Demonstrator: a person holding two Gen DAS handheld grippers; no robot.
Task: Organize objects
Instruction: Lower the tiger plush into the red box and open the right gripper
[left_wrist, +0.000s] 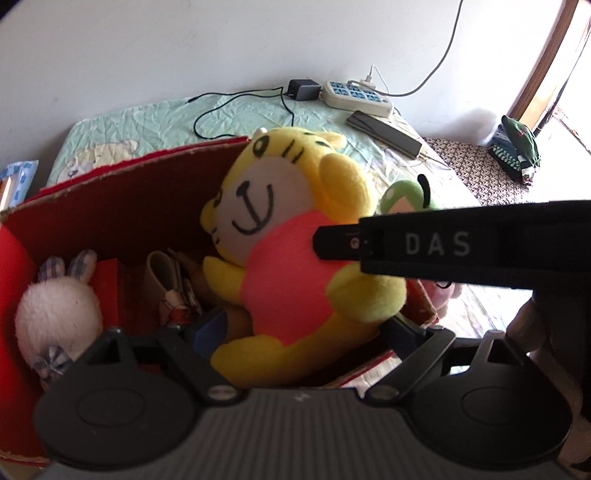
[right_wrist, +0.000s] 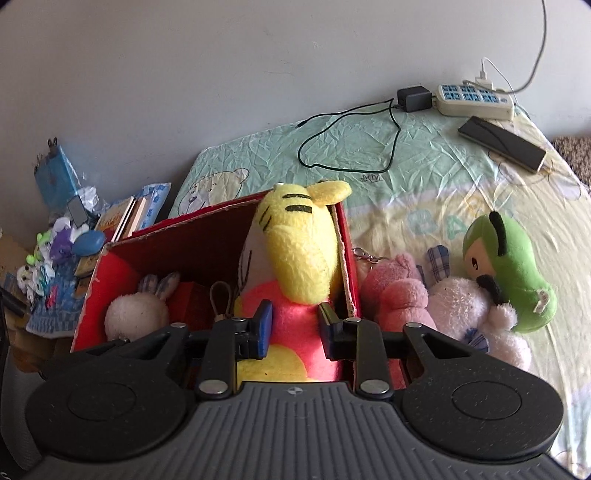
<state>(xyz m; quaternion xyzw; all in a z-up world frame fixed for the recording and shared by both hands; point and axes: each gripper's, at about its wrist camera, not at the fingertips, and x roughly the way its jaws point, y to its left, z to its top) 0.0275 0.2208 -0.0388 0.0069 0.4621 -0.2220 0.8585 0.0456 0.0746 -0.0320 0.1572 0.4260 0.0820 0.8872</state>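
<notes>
Two grippers crowd one red box (right_wrist: 221, 236)! The right gripper (right_wrist: 293, 325) squeezes the yellow tiger (right_wrist: 299, 251) at its pink belly, holding it over the box's right side, a white bunny (right_wrist: 136, 314) already inside. The left gripper (left_wrist: 303, 332) sits low behind the tiger; whether its jaws are apart or closed, I can't tell. Pink (right_wrist: 399, 295), white (right_wrist: 469, 306) and green (right_wrist: 513, 266) plushes wait on the bed (right_wrist: 424, 177), just beside the box.

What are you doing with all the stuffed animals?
Tidying the toys into the red box. The right gripper is clamped on the yellow tiger plush, holding it inside the box beside a white bunny. The left gripper is near the tiger too. A pink plush, a white plush and a green plush wait on the bed.
</notes>
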